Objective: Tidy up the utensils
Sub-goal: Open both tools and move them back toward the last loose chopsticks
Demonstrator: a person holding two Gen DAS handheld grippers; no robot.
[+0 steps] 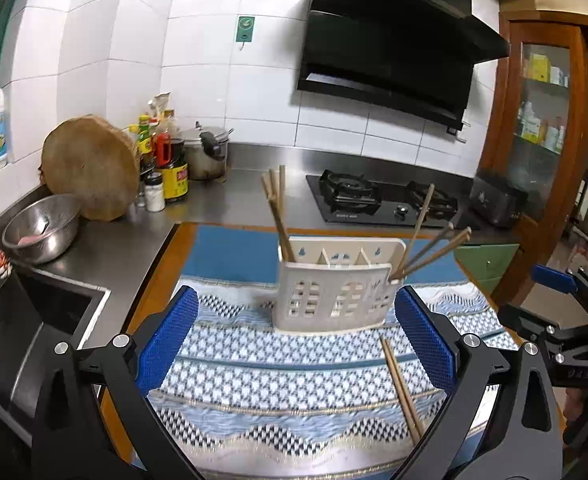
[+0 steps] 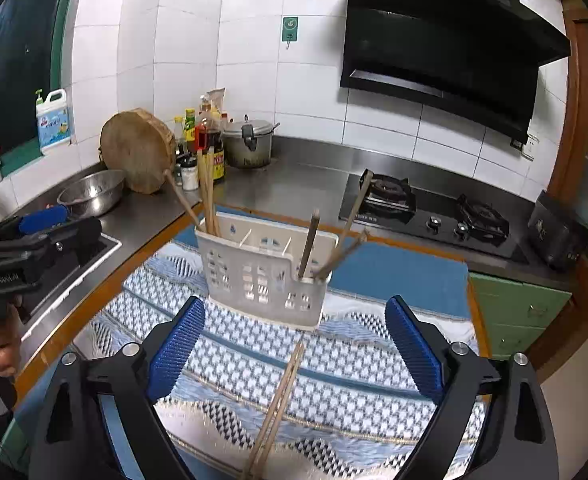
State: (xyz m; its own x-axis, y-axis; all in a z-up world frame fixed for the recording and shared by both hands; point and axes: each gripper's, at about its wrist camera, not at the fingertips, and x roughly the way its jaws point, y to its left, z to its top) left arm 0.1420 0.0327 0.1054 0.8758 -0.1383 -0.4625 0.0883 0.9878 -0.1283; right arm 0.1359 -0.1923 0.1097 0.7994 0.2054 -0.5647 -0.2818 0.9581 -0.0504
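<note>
Both grippers, left gripper [image 1: 296, 340] and right gripper [image 2: 296, 348], hang spread and empty, lined up on the loose wooden chopstick pair [image 2: 279, 396] lying before the white slotted plastic holder [image 2: 263, 272]

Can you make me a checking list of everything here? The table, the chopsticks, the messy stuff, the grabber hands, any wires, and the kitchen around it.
Surface: patterned blue-and-white cloth over a wooden table.
Job's things: white utensil holder stands upright on the cloth; chopsticks in left compartment; chopsticks in right compartment; loose chopstick pair lies flat on the cloth in front of the holder.
Clutter: nothing seen on the cloth.
Grippers: left gripper open, holding nothing; right gripper open, holding nothing, above the loose pair.
Cables: nothing seen.
Surroundings: steel bowl, round chopping block, sauce bottles, pressure cooker, gas hob, range hood.
</note>
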